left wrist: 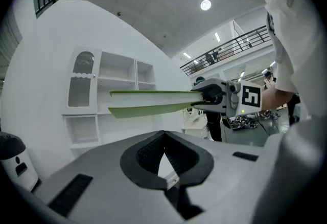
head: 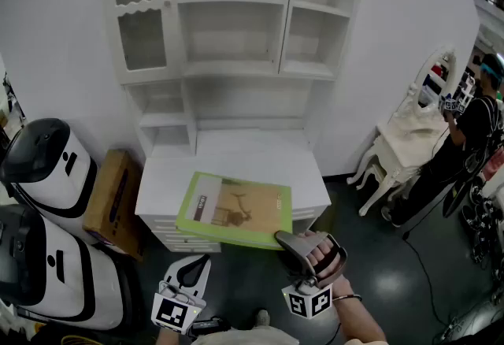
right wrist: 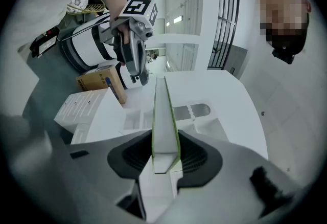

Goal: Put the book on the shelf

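Right gripper is clenching the green book by one corner, lower centre (left gripper idling closed, empty). Risk: the overhanging weight is likely levering it loose before reaching the shelf.

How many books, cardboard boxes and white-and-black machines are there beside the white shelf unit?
Green-covered flat book: 1
Brown cardboard box: 1
White-and-black rounded machines: 2
Total: 4
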Demonstrator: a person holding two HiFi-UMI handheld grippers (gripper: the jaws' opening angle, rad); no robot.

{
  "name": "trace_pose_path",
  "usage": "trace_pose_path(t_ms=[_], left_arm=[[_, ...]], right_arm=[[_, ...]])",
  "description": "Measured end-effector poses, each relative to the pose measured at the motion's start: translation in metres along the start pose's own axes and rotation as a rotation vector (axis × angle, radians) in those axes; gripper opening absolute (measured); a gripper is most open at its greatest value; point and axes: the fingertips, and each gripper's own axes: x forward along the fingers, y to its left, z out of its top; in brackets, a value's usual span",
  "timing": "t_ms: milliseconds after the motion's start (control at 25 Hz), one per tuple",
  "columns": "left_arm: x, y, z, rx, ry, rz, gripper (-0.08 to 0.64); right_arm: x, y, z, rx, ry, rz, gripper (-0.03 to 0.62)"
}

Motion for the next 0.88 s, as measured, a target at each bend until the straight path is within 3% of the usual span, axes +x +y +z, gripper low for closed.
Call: trace_pose_path(t_ms=[880], left_arm=[[0.033, -0.040, 0.006, 0.029, 0.029, -0.008, 0.008]], right_arm=[[-0.017, -0.009, -0.029, 0.002, -0.048, -0.012, 0.152]])
